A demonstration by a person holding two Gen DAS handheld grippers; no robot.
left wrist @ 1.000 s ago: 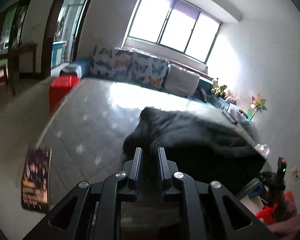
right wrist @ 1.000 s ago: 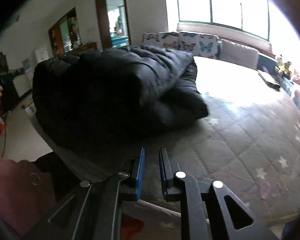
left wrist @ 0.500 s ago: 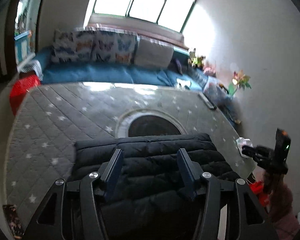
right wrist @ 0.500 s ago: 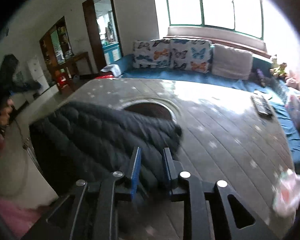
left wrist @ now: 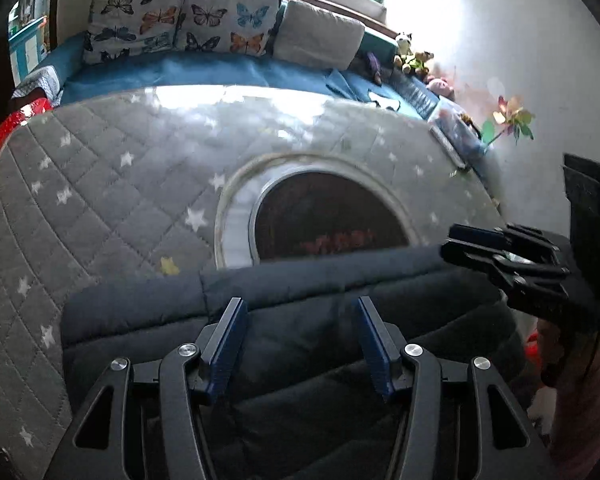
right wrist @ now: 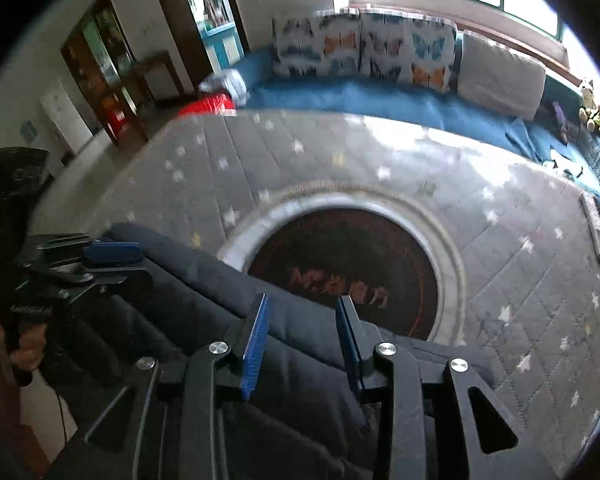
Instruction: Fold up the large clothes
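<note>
Folded dark quilted coat (left wrist: pixel 300 312) under both open claws

Reddish characters stand on the dark round panel (right wrist: pixel 342 272) set in the quilted star-patterned mat (right wrist: pixel 500 280), just ahead of the right gripper's (right wrist: pixel 302 316) fingertips. They look like Chinese script but are too blurred to read. No other lettering is legible.

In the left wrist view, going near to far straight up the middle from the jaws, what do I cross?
Left gripper → dark quilted jacket → round dark panel → grey starred mat → blue cushion → butterfly pillows.
</note>
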